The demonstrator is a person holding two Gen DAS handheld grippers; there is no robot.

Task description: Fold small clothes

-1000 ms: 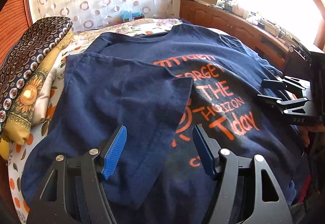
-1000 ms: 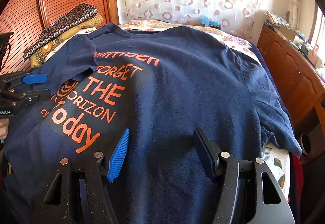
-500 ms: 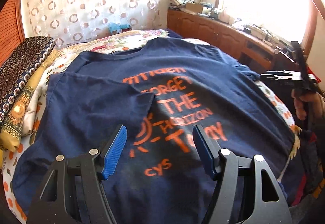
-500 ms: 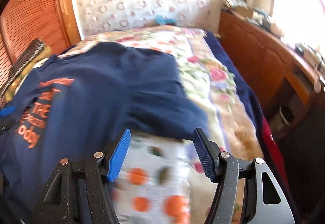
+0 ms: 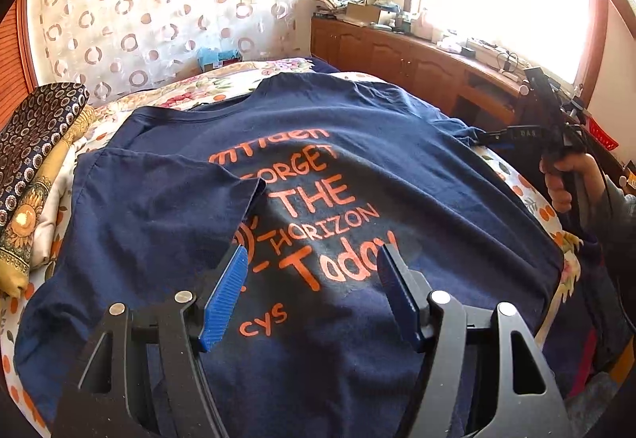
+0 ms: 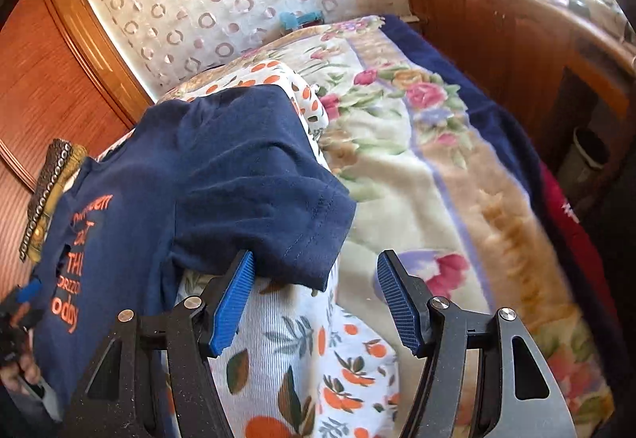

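Note:
A navy T-shirt [image 5: 357, 167] with orange lettering lies face up on the bed. Its left sleeve [image 5: 159, 207] is folded in over the chest. My left gripper [image 5: 312, 291] is open and empty, hovering over the shirt's lower front. In the right wrist view the shirt's right sleeve [image 6: 286, 207] lies spread over the orange-print sheet. My right gripper [image 6: 314, 295] is open and empty, with its fingertips just below the sleeve's hem. The right gripper also shows in the left wrist view [image 5: 501, 138], at the sleeve's edge.
A stack of folded patterned cloth [image 5: 35, 152] lies at the bed's left side. A floral blanket [image 6: 437, 167] covers the bed's right part. A wooden cabinet [image 5: 417, 56] with clutter runs under the window. A wooden headboard [image 6: 47, 88] stands behind.
My right gripper has swung from the shirt's middle out to the right sleeve. My left gripper has shifted right, from the folded left sleeve to the shirt's lettering. Both stayed open.

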